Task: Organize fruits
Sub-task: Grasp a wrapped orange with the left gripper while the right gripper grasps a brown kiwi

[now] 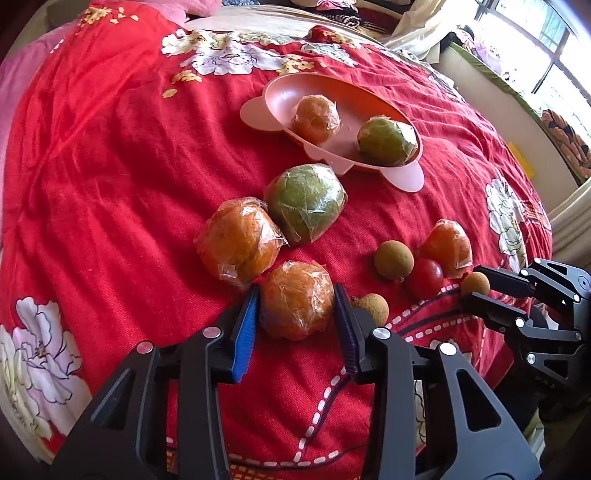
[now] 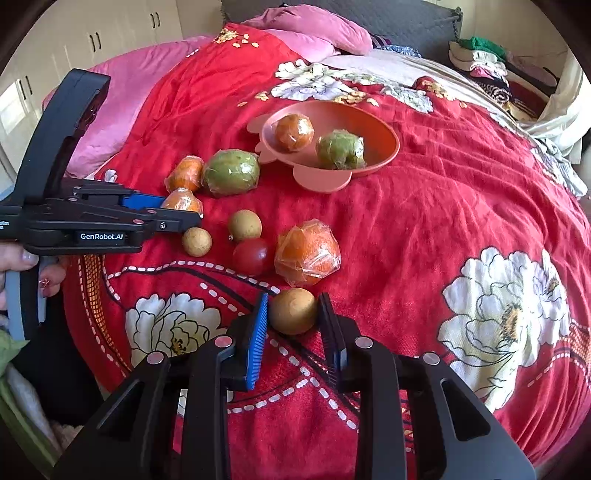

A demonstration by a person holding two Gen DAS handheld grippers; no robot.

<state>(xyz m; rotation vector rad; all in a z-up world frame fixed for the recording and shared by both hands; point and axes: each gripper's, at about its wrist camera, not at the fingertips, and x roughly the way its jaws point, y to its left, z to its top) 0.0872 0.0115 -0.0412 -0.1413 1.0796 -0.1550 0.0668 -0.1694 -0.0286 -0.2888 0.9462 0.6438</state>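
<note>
My left gripper [image 1: 296, 289] is shut on a plastic-wrapped orange [image 1: 295, 310] that rests on the red floral bedspread [image 1: 110, 184]; both blue pads press its sides. In the right wrist view my right gripper [image 2: 294, 296] is shut on a small brown longan [image 2: 293, 315] lying on the spread. A pink bowl [image 1: 280, 85] farther back holds a wrapped orange [image 1: 316, 118] and a wrapped green fruit [image 1: 386, 142].
Loose on the spread lie a wrapped green fruit [image 1: 306, 203], two wrapped oranges [image 1: 238, 242] [image 1: 448, 245], two more longans [image 1: 393, 259] [image 1: 371, 308] and a red cherry tomato [image 1: 424, 277]. Pink pillows [image 2: 314, 29] sit at the bed's head, folded clothes [image 2: 480, 59] at the far right.
</note>
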